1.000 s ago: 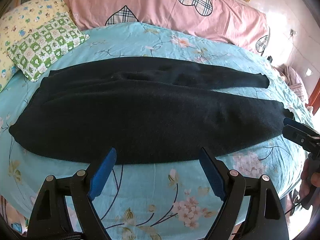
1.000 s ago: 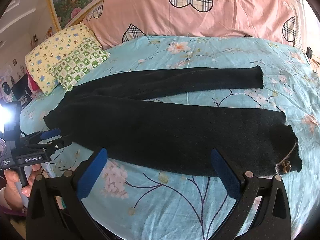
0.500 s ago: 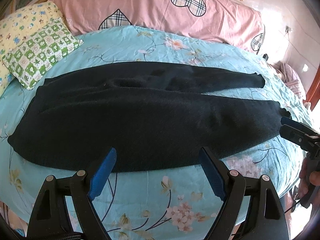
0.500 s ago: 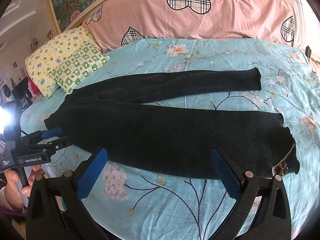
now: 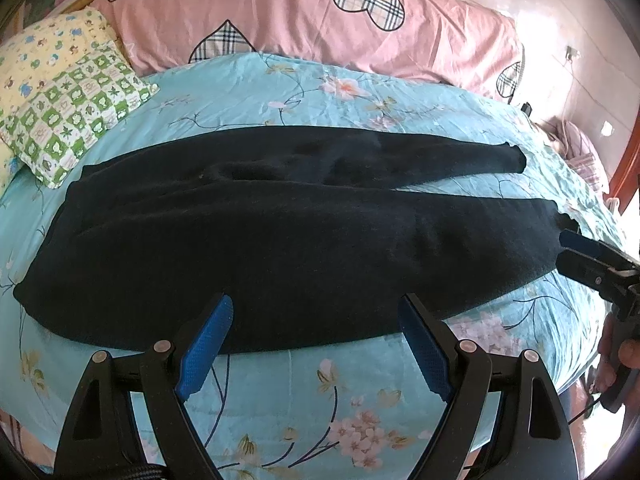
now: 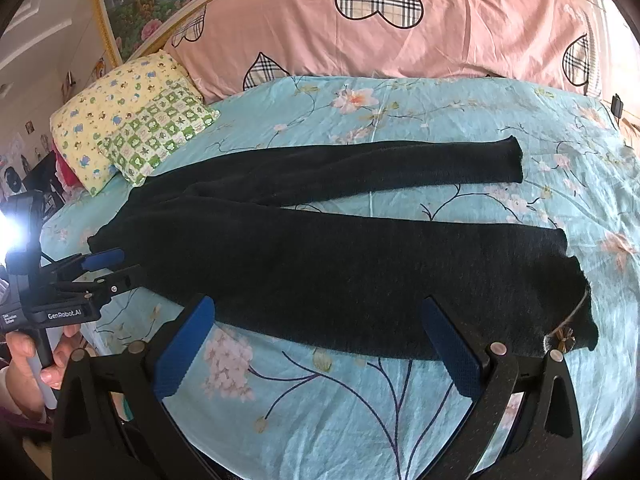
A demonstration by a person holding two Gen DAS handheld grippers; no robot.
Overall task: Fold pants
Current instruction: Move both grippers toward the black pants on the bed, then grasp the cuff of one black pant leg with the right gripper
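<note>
Black knit pants (image 5: 280,240) lie flat across a turquoise floral bed, legs spread apart toward the right; they also show in the right wrist view (image 6: 360,264). My left gripper (image 5: 316,340) is open and empty, just before the near edge of the pants by the waist end. My right gripper (image 6: 320,344) is open and empty, before the near leg. Each gripper shows in the other's view: the right one (image 5: 576,248) at the near leg's cuff, the left one (image 6: 108,268) at the waist.
A green checked pillow (image 5: 76,116) and a yellow pillow (image 6: 108,112) lie at the back left. A pink heart-print headboard cover (image 6: 400,24) runs along the back. A tag with a charm (image 6: 564,336) hangs at the near cuff.
Both views have drawn slightly closer to the pants and risen a little. Both grippers stay open and the pants have not moved.
</note>
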